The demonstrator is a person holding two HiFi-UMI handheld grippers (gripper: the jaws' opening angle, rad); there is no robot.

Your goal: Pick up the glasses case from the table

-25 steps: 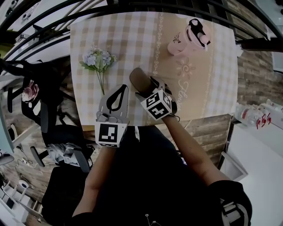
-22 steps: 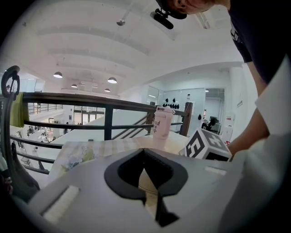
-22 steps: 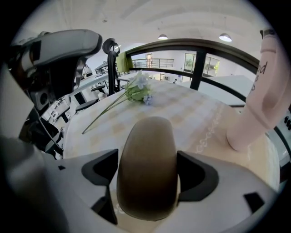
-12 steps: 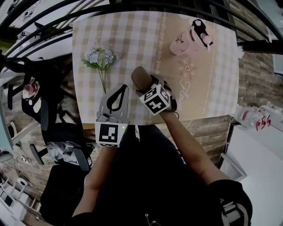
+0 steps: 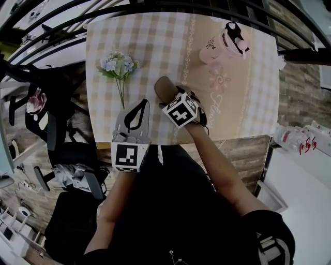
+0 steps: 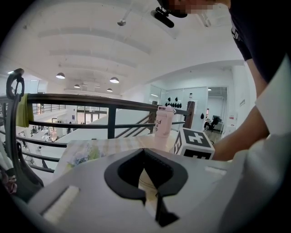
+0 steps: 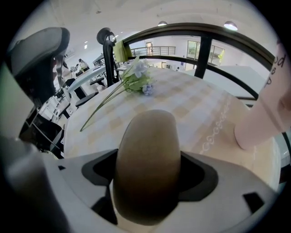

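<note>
The brown oval glasses case [image 5: 163, 89] [image 7: 145, 164] lies lengthwise between the jaws of my right gripper [image 5: 171, 101] [image 7: 146, 169], which is shut on it near the front middle of the checked table [image 5: 248, 103]. I cannot tell whether the case's far end touches the cloth. The marker cube [image 5: 181, 110] hides the case's near end in the head view. My left gripper [image 5: 139, 109] [image 6: 145, 155] hovers at the table's front edge, left of the case, jaws shut with nothing between them.
A bunch of pale flowers [image 5: 118, 66] [image 7: 136, 78] lies at the table's left. A pink bottle [image 5: 225, 44] [image 6: 164, 122] stands at the far right. A dark railing [image 5: 155, 8] runs behind the table, and an office chair [image 5: 46, 119] stands to its left.
The right gripper has turned slightly and shifted a little farther onto the table with the case in it. The left gripper has stayed put.
</note>
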